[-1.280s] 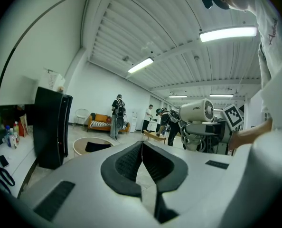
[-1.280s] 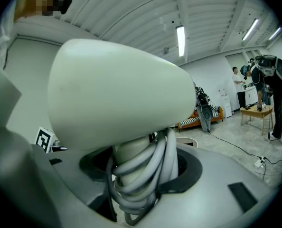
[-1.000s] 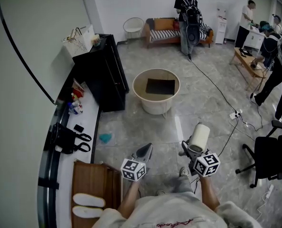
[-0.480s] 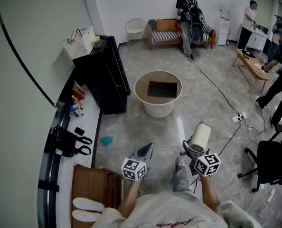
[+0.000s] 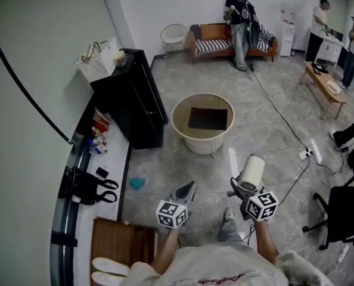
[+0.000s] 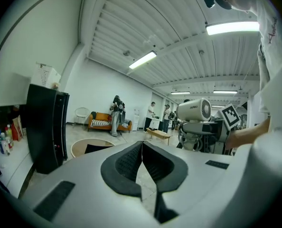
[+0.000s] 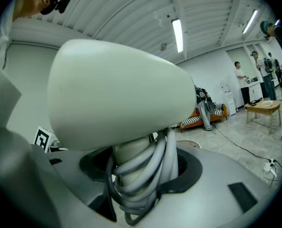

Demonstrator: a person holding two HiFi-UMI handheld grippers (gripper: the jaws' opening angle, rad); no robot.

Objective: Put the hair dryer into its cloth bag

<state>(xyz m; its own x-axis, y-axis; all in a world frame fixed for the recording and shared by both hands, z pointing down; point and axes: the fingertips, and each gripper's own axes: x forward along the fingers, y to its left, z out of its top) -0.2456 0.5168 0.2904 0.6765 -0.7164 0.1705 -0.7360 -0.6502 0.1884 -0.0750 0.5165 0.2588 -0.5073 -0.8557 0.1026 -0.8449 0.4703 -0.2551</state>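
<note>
The hair dryer [image 5: 251,171] has a smooth, cream, rounded barrel on a stubby handle wound with glossy grey cord. It sits low and right of centre in the head view. The right claw [image 5: 241,190] is spread wide and pinches that cord-wrapped handle between black pads. The left claw [image 5: 186,190], low centre, is pressed together on nothing. Higher up, a flat dark square [image 5: 207,118] lies on a round, beige, rimmed table [image 5: 180,109].
</note>
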